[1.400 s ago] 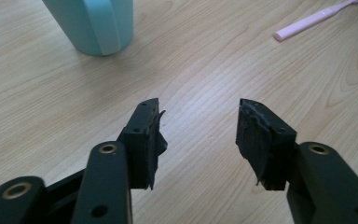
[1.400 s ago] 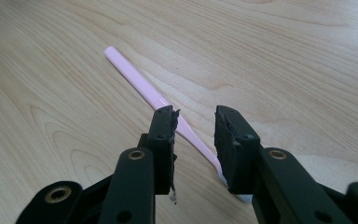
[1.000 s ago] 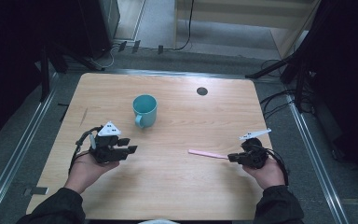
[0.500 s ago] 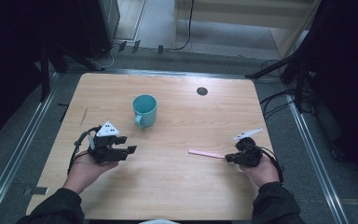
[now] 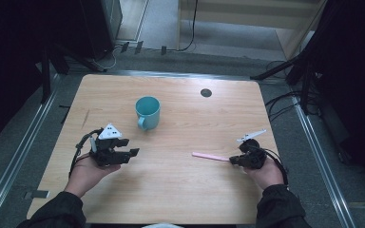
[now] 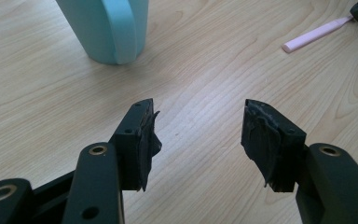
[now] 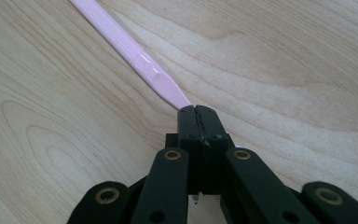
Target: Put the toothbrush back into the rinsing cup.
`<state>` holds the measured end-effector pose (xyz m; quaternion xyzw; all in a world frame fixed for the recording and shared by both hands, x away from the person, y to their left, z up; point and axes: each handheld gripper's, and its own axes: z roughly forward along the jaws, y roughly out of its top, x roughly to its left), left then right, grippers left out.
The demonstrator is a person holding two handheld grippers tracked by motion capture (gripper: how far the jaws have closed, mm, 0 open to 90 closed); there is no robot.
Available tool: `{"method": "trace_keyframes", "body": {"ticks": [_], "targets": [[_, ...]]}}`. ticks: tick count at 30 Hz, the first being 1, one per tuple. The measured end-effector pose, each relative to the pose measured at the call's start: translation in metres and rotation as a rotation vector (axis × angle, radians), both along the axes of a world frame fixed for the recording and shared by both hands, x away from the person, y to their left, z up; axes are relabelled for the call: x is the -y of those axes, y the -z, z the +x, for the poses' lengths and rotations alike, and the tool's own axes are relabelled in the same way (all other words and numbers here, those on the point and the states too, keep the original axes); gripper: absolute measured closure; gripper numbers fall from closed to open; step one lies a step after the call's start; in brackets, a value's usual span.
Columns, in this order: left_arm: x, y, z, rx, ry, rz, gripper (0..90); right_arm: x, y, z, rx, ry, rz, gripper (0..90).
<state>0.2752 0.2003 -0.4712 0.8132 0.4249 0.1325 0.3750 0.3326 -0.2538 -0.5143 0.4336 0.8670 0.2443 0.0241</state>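
A teal mug (image 5: 147, 111) stands upright left of the table's middle, its handle facing the near edge. My left gripper (image 5: 129, 147) rests near and left of the mug, pointing right. Its jaws have just been opening and stand open with nothing between them. In the left gripper view, the gripper (image 6: 198, 135) has bare wood between its pads, with the mug (image 6: 107, 28) ahead at the left. A thin pink stick (image 5: 209, 156) lies flat at the right. My right gripper (image 7: 196, 112) is shut, its tips pinching the stick's (image 7: 130, 51) near end.
A small black round insert (image 5: 206, 92) sits in the wooden tabletop (image 5: 180, 190) near its far edge. Metal rails run along both sides, and cables lie on the floor at the right. Bare wood stretches between the two hands.
My left gripper's jaws have opened from shut. The right hand has edged slightly left toward the pink stick. The mug and the stick lie where they were.
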Motion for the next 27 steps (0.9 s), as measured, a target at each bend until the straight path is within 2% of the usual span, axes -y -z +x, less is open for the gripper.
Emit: {"method": "trace_keyframes", "body": {"ticks": [15, 27], "targets": [[0.001, 0.001, 0.000, -0.007, 0.004, 0.000, 44.5, 0.000, 0.002, 0.007, -0.001, 0.011, -0.014, 89.6], [0.002, 0.001, 0.000, -0.005, 0.006, -0.001, 44.6, 0.001, 0.001, 0.017, 0.008, 0.046, -0.020, 88.2]]}}
